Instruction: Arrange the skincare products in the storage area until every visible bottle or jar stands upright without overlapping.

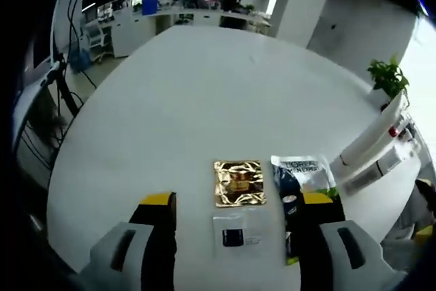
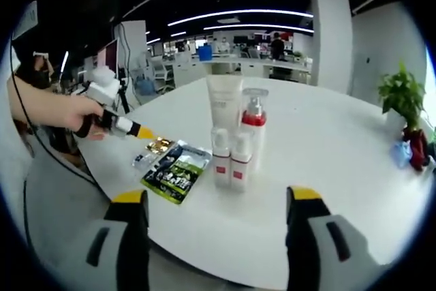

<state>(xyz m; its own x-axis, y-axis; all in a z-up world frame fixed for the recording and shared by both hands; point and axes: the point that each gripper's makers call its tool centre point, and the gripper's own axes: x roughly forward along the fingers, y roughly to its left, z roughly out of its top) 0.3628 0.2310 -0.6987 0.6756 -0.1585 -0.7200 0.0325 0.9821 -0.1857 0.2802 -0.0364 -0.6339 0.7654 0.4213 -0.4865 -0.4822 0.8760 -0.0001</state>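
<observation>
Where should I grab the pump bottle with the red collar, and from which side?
Grip the pump bottle around its clear upper body, just below the red collar, coming from its open right side. The white tube stands close on its left and two small bottles block the front.

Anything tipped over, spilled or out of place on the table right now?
Nothing tipped or spilled. The tube, pump bottle and two small bottles stand upright in a tight cluster. Beside them, flat sachets lie loosely, the gold one slightly askew.
</observation>
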